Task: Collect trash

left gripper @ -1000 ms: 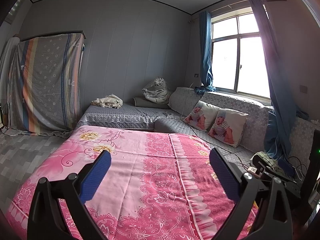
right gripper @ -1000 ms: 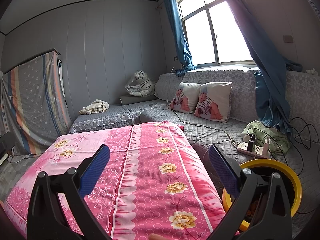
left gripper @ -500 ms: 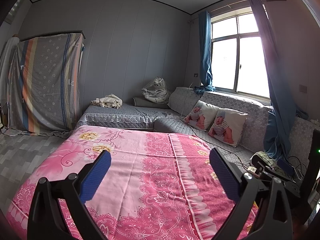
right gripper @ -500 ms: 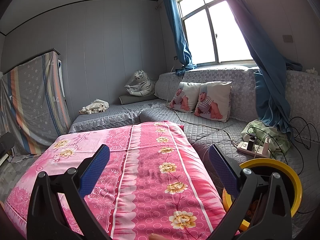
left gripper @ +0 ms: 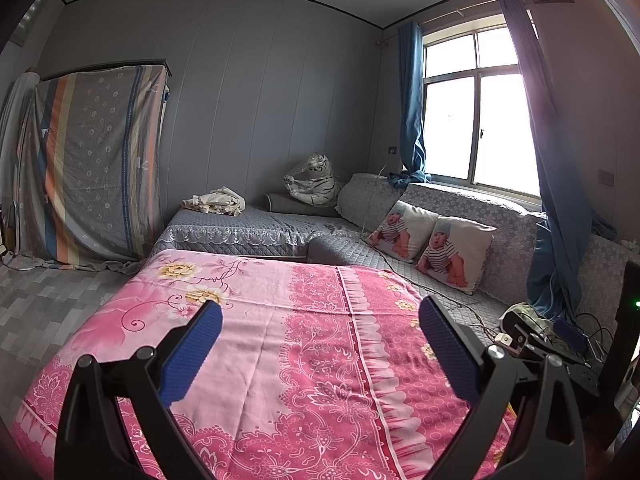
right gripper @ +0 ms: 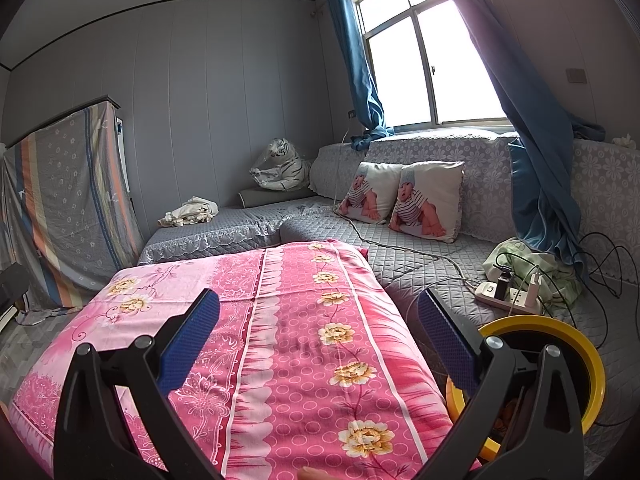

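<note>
My left gripper (left gripper: 320,330) is open and empty, held above a pink floral cloth (left gripper: 280,340) that covers a table. My right gripper (right gripper: 318,320) is open and empty above the same cloth (right gripper: 304,320). A yellow round bin (right gripper: 576,352) stands low at the right in the right wrist view, partly hidden behind my right finger; something orange shows inside it. No loose trash shows on the cloth in either view.
A grey quilted corner sofa (right gripper: 420,264) runs behind and to the right. On it lie two baby-print pillows (right gripper: 404,202), a power strip with cables (right gripper: 508,296), a green cloth (right gripper: 532,260), a crumpled beige cloth (left gripper: 216,202) and a wrapped toy tiger (left gripper: 314,182). A draped cabinet (left gripper: 92,168) stands at left.
</note>
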The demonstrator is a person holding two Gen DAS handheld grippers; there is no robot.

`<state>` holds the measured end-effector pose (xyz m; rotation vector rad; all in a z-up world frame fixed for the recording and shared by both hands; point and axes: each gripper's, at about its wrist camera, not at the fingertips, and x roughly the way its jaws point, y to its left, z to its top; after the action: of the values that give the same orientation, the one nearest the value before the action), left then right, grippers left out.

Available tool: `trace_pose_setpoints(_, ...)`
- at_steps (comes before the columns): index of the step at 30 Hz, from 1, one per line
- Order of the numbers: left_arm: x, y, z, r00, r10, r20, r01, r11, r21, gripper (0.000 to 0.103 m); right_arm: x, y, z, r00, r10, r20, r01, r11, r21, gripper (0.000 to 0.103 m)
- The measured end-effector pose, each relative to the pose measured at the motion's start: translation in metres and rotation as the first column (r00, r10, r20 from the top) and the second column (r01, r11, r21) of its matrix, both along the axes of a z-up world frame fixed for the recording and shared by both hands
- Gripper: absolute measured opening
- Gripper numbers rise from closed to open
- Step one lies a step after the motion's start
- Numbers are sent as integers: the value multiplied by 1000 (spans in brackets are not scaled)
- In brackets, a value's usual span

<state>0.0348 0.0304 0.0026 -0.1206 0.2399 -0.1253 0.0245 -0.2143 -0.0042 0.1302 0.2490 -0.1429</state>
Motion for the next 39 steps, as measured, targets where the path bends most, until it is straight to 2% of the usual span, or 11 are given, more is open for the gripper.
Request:
trace_pose_setpoints(22,-2,1,0,1000,1,-1,-1,1000,1,95,1,1,-3,1000,2,-11,-2,1000,4,95)
trace_pose_setpoints(26,0,1,0,1000,-21,-10,21,1000,-14,95,2,1,-3,1000,4,-16,-4,1000,7,95)
trace_pose_setpoints(39,1,-6,-1,1000,-15,-7,15,1000,14,95,2,0,-1,1000,4,-17,-4,1000,8,95)
